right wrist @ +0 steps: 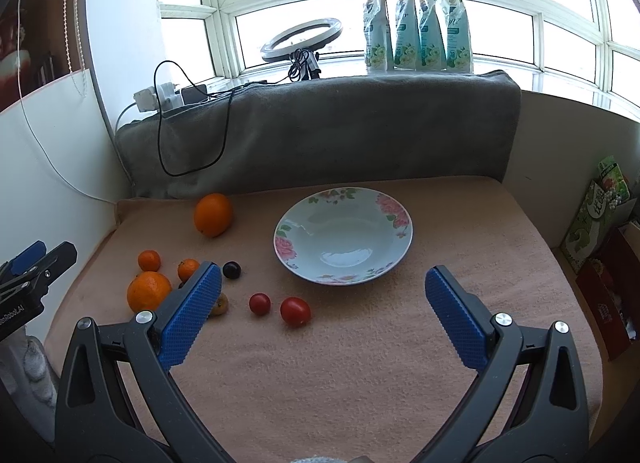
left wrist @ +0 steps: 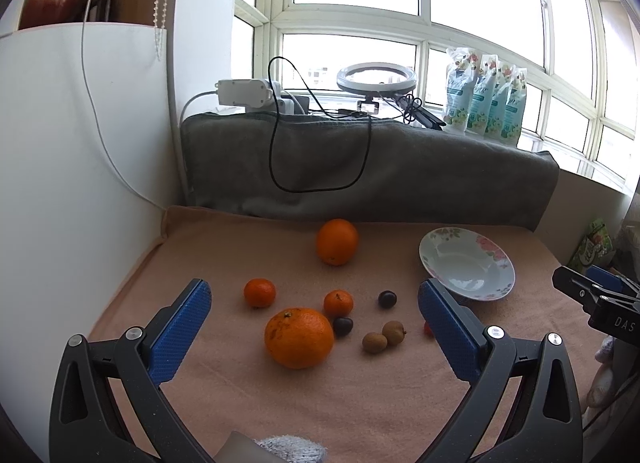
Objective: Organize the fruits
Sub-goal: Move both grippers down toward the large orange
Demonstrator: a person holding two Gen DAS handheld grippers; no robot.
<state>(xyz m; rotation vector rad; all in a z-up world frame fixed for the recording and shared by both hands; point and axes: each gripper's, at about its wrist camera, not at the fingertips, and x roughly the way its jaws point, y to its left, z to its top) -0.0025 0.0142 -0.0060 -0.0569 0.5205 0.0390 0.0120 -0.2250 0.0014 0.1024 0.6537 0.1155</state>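
Two handheld grippers over a peach terry cloth, napped and slightly pilled, spread on a flat surface.

Left gripper — black moulded frame, blue pads with a fine knurled grid, jaws spread wide, nothing between them. It hangs above the fruit cluster.

Right gripper — same build, jaws likewise wide apart and empty, set before the plate.

Plate — shallow round ceramic dish, glossy pale blue-white, pink rose and green leaf print on the rim; nothing in it. It lies right of the fruit, near the cloth's middle.

Fruit, all loose on the cloth left of the plate:
- large orange, smooth, slightly oval, farthest back, apart from the rest;
- big mandarin, dimpled rind, green stem scar on top, nearest the left gripper;
- small mandarins, two — one to the left, one just behind the big one;
- dark round grapes, two, glossy;
- longans, two, tan and matt, touching;
- cherry tomatoes, two, red and shiny, near each other, closest to the plate.

Behind: a grey fleece blanket draped over a ledge, a ring light, four printed refill pouches upright at the window.
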